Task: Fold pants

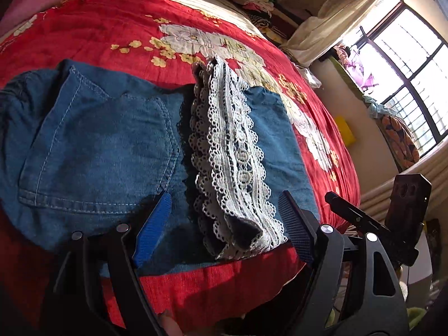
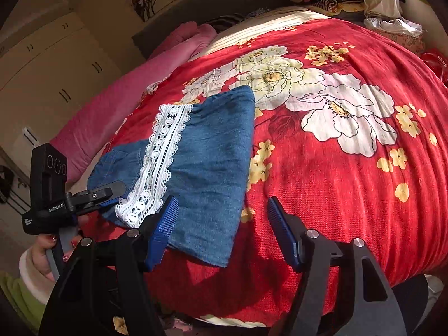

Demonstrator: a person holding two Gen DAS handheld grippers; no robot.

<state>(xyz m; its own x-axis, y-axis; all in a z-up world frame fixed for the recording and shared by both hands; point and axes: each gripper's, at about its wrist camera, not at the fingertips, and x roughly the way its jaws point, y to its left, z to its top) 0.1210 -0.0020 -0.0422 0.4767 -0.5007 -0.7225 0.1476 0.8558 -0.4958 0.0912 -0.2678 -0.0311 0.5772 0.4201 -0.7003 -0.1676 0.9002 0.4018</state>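
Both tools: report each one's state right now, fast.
Left tool: open, holding nothing, above the folded denim pants.
Right tool: open, holding nothing.

Strong daylight pours in from the window (image 1: 406, 64), which is totally blown out in the left wrist view. It falls in warm patches on the red floral bedspread (image 2: 350, 168) and the white lace trim (image 2: 159, 154). The gripper frames along the bottom cast hard dark shadows on the cloth. Heavy fisheye bend on both views, black vignette in the corners. Mostly sharp in the middle, softer and smeared toward the edges.
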